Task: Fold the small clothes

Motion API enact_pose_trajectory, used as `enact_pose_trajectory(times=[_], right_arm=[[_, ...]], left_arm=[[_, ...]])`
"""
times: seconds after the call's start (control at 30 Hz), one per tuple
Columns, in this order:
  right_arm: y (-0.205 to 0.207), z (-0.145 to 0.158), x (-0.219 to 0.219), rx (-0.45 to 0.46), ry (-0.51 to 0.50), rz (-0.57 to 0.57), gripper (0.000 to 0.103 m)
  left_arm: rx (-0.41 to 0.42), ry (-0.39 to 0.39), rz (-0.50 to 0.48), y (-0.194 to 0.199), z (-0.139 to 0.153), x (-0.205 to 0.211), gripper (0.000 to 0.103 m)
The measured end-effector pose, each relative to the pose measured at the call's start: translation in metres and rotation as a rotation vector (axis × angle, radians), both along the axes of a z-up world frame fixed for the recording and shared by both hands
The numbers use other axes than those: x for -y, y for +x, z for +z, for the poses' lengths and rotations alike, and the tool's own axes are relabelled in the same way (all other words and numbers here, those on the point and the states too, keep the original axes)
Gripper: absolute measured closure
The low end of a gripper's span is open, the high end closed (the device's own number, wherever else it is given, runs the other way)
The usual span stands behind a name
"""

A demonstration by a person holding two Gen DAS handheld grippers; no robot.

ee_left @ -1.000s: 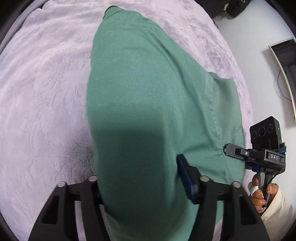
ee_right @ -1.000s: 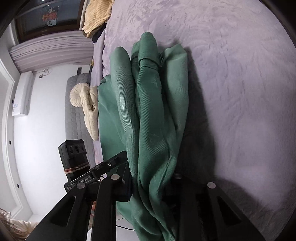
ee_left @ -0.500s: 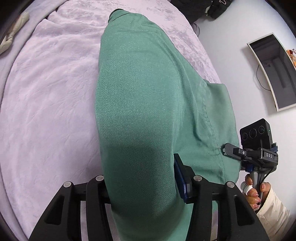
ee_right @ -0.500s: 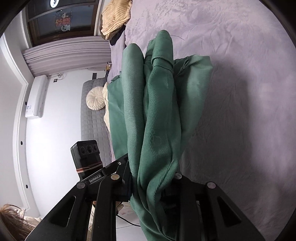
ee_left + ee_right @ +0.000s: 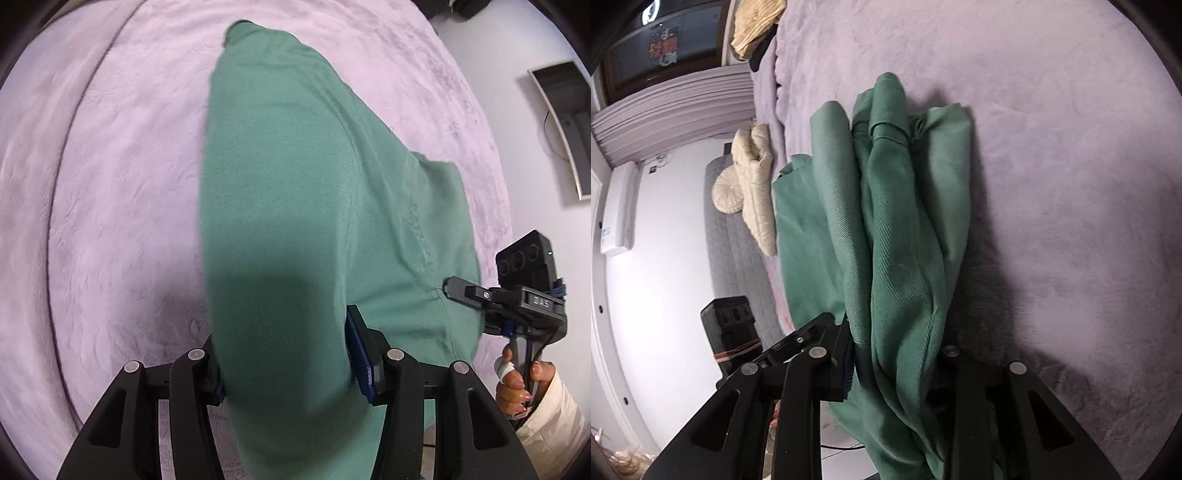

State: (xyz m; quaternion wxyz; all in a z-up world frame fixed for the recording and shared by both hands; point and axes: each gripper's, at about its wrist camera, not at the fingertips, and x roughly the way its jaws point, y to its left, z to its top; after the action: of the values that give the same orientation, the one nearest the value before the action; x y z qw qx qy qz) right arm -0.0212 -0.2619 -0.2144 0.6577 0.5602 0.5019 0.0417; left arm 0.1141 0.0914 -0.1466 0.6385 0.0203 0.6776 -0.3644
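A green garment (image 5: 295,184) hangs in a long fold over the lilac bed cover (image 5: 110,184), its far end resting on the cover. My left gripper (image 5: 284,350) is shut on a thick bundle of it near the camera. At the right, my right gripper (image 5: 452,288) holds the garment's seam edge, with a person's hand (image 5: 517,384) on its handle. In the right wrist view the green garment (image 5: 897,221) lies in bunched pleats between the fingers of my right gripper (image 5: 895,350). Its jaws are opening, and the cloth still fills the gap. My left gripper (image 5: 831,319) shows at the lower left.
The bed cover (image 5: 1052,184) spreads wide to the right. A cream padded garment and round cushion (image 5: 753,184) lie by a grey quilted mat (image 5: 731,258). A yellow knit (image 5: 757,26) sits at the far bed edge. A curved screen (image 5: 565,125) hangs on the white wall.
Both grippers have swept sideways across the bed with the green garment between them. The right gripper's fingers stand wider apart than before. The left grip looks unchanged.
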Motion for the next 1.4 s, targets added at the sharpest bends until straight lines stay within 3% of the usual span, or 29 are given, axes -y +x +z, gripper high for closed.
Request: enact_pose_trajectory(times=[0.07, 0.2, 0.27, 0.33, 0.47, 0.63, 0.77, 0.93, 1.1, 1.23, 1.4], right_arm=[[-0.009, 0.018, 0.008, -0.046, -0.136, 0.001, 0.051], [-0.014, 0.071, 0.016, -0.022, -0.371, -0.014, 0.052], [-0.001, 0.088, 0.012, 0.020, -0.415, 0.004, 0.064], [0.014, 0.093, 0.005, 0.033, -0.430, 0.033, 0.067], [0.036, 0.086, -0.012, 0.036, -0.492, 0.109, 0.094], [0.048, 0.054, -0.011, -0.049, -0.622, 0.209, 0.098], [0.055, 0.028, -0.002, -0.084, -0.618, 0.229, 0.103], [0.049, 0.033, 0.000, -0.077, -0.625, 0.230, 0.103], [0.025, 0.064, 0.000, -0.082, -0.601, 0.191, 0.098], [-0.009, 0.096, -0.032, -0.024, -0.577, 0.273, 0.097], [-0.050, 0.107, -0.083, -0.022, -0.532, 0.361, 0.097]], left_arm=[[0.055, -0.001, -0.009, -0.004, 0.015, -0.013, 0.051], [0.154, 0.009, -0.047, -0.009, 0.045, -0.036, 0.051], [0.168, -0.003, -0.067, -0.013, 0.057, -0.036, 0.051], [0.180, -0.019, -0.106, -0.023, 0.066, -0.039, 0.051], [0.179, -0.052, -0.202, -0.057, 0.074, -0.035, 0.051], [0.101, -0.032, -0.254, -0.091, 0.050, -0.024, 0.051], [0.124, 0.001, -0.274, -0.106, 0.029, -0.028, 0.051], [0.163, 0.016, -0.292, -0.116, 0.029, -0.028, 0.051], [0.150, 0.040, -0.298, -0.116, 0.044, -0.038, 0.051], [0.191, 0.050, -0.221, -0.100, 0.059, -0.050, 0.051], [0.188, 0.100, -0.172, -0.082, 0.041, -0.049, 0.051]])
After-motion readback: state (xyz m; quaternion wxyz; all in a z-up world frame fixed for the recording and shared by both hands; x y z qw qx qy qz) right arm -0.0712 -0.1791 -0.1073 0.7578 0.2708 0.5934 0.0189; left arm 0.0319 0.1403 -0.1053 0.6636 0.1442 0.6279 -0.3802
